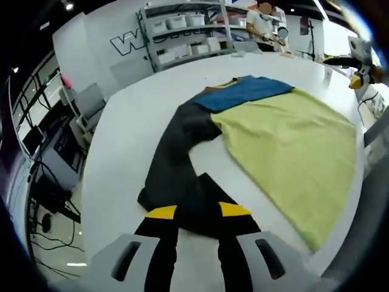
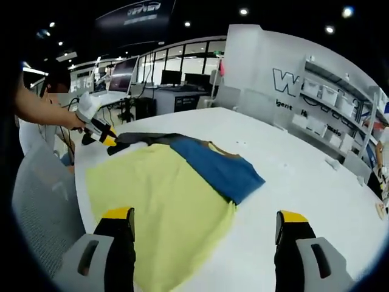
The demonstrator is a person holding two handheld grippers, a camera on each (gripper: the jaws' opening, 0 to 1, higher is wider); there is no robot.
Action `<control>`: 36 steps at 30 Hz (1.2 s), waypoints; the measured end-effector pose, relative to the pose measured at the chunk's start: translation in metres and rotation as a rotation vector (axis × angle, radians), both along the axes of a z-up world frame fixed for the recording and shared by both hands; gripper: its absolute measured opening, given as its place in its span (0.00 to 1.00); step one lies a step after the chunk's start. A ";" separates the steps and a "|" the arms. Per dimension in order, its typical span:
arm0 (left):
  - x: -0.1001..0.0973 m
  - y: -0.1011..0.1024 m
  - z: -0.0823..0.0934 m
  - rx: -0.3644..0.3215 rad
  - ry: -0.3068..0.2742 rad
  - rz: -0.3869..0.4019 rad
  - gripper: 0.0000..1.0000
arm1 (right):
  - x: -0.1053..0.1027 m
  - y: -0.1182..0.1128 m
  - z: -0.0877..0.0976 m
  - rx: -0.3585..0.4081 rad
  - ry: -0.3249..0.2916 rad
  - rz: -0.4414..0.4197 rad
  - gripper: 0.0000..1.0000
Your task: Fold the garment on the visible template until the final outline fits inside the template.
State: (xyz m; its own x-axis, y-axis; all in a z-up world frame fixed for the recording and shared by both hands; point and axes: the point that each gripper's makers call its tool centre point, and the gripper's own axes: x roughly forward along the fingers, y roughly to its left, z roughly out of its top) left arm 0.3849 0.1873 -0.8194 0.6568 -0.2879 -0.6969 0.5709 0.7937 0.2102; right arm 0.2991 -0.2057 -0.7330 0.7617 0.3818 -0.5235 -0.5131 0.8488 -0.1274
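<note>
We see the garment (image 1: 285, 146), a T-shirt with a yellow-green body, a blue shoulder band and black sleeves, spread flat on the white table (image 1: 140, 121). No separate template outline can be made out on the table surface.

In the left gripper view, our left tool (image 1: 197, 212) has its yellow-tipped jaws drawn close together on the end of the black sleeve (image 1: 182, 170), which runs from the jaws toward 12 o'clock up to the blue band (image 1: 246, 92). We judge the sleeve is gripped so that it can be carried over the yellow-green body, which lies toward 2 o'clock from the jaws. The right gripper view confirms this: toward 10 o'clock a hand (image 2: 82, 118) holds that tool against the dark sleeve at the shirt's far edge.

Our right tool (image 2: 206, 219) has its jaws spread wide with nothing between them, hovering over the near hem of the shirt at 6 o'clock. We judge it is waiting, perhaps to steady the hem or take the other side once the sleeve is folded in.

The shirt looks almost fully unfolded, so the folding is at an early stage.

As for containers, shelving (image 1: 188, 33) at 12 o'clock in the left gripper view carries white bins (image 1: 176, 22); their contents cannot be made out.
</note>
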 end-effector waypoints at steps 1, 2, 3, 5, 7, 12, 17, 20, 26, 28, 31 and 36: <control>0.000 0.000 0.000 0.001 0.004 0.001 0.14 | -0.001 0.000 -0.001 0.000 0.001 -0.001 0.96; 0.000 0.001 0.001 0.003 0.006 0.003 0.09 | -0.002 0.000 -0.001 0.003 0.001 -0.001 0.96; 0.001 0.001 0.002 0.000 0.006 0.006 0.06 | -0.003 0.001 -0.001 0.005 0.000 -0.002 0.96; 0.004 0.003 0.005 -0.006 0.000 0.010 0.05 | -0.005 0.001 0.000 0.005 -0.003 -0.003 0.95; 0.005 0.005 0.009 -0.014 0.002 0.017 0.05 | -0.007 0.002 0.002 -0.003 -0.008 0.001 0.95; 0.007 0.006 0.015 -0.032 0.001 0.022 0.04 | -0.010 0.001 0.001 -0.019 -0.009 0.008 0.95; 0.008 0.003 0.027 -0.058 0.000 0.027 0.04 | -0.012 0.001 0.003 -0.012 -0.016 0.001 0.95; 0.012 0.004 0.037 -0.051 -0.022 0.022 0.04 | -0.013 0.002 0.003 -0.014 -0.016 0.003 0.95; 0.024 0.006 0.059 -0.070 -0.056 0.036 0.04 | -0.015 0.002 0.004 -0.031 -0.017 0.016 0.96; 0.027 0.005 0.068 -0.079 -0.056 0.039 0.04 | -0.016 0.002 0.006 -0.024 -0.020 0.014 0.96; 0.034 0.005 0.082 -0.102 -0.064 0.051 0.04 | -0.017 0.001 0.007 -0.023 -0.022 0.006 0.98; 0.043 -0.002 0.103 -0.103 -0.096 0.026 0.04 | -0.019 -0.001 0.007 -0.018 -0.020 -0.003 0.99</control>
